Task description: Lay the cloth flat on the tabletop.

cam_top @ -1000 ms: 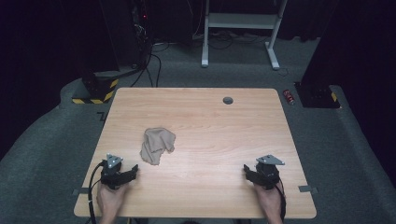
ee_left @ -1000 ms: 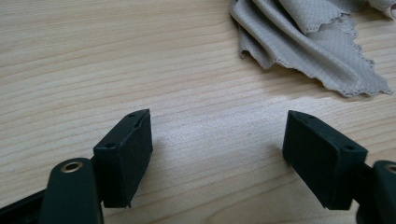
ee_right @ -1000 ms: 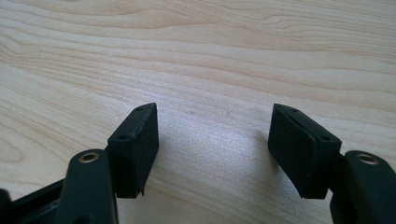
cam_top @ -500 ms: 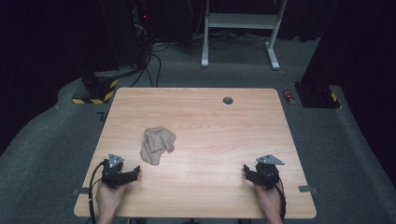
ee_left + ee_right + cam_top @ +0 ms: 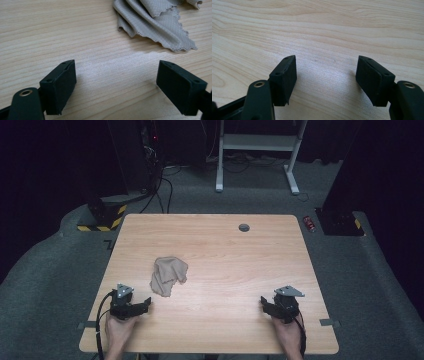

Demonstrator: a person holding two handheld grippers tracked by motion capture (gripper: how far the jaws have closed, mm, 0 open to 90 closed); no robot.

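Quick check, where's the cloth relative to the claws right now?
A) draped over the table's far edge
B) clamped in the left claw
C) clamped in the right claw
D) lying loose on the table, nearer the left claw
D: the crumpled cloth lies on the table just ahead of the open left claw, apart from it; the right claw has bare wood between its jaws.
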